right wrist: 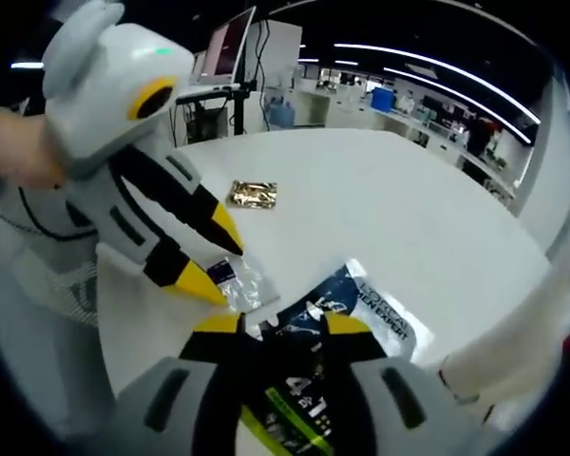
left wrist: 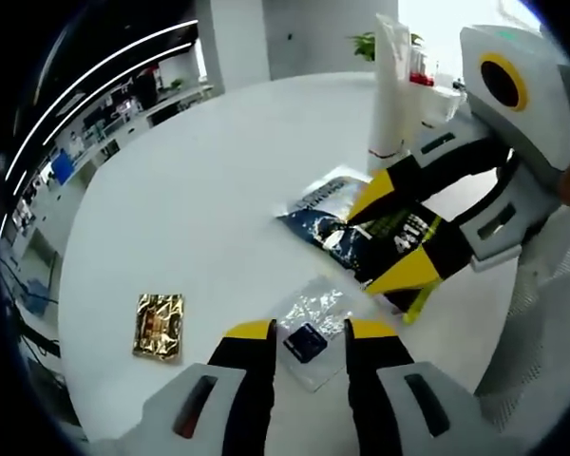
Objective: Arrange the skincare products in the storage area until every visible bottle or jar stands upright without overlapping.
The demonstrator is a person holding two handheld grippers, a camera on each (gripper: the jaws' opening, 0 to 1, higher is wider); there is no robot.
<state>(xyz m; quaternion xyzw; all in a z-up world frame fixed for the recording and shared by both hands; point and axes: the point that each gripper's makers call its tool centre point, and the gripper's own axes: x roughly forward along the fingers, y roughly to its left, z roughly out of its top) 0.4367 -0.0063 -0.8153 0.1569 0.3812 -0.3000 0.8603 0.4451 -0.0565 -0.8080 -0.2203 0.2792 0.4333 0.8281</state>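
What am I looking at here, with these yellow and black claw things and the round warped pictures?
These are two hand-held grippers, each a two-jaw tool a person works by hand, with a fisheye camera on it. That lens makes the round, warped look.

In the left gripper view, the left gripper stands open around a small clear sachet on the white table. The right gripper enters from the right, jaws about a dark blue packet.

The right gripper view looks down on that packet between its own jaws; whether it is gripped I cannot tell.

Also on the table: a gold foil sachet lying flat, and a white tube standing upright.
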